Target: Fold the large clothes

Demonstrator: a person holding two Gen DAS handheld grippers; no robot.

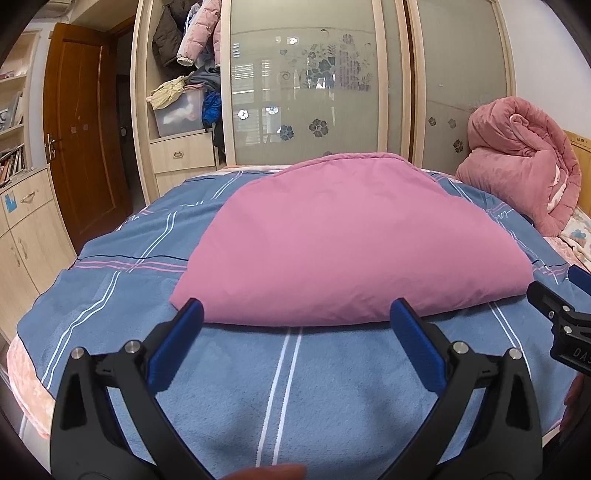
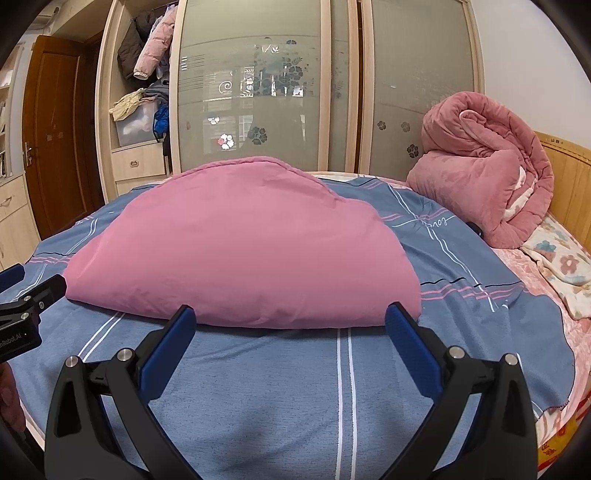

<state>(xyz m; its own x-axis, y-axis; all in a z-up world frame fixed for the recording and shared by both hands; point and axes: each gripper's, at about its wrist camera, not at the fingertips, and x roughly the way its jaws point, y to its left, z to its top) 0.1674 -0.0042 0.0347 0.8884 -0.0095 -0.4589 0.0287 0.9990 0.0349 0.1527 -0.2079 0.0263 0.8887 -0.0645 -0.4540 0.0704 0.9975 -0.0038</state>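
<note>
Both the left gripper (image 1: 295, 321) and right gripper (image 2: 290, 321) are hovering wide open, empty, just short of the folded mauve-pink cloth (image 1: 343, 243); pinching only its top layer risks unfolding it.

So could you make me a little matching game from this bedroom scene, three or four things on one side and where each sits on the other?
Things:
1. pink folded cloth
2. rolled pink quilt
3. blue striped blanket
4. puffy pink jacket

Places:
A. spread flat over the bed
B. hanging in the open wardrobe
C. bunched by the wooden headboard
D. lying in the middle of the bed, just beyond the open left gripper and right gripper

Pairs: 1-D, 2-C, 3-A, 4-B
</note>
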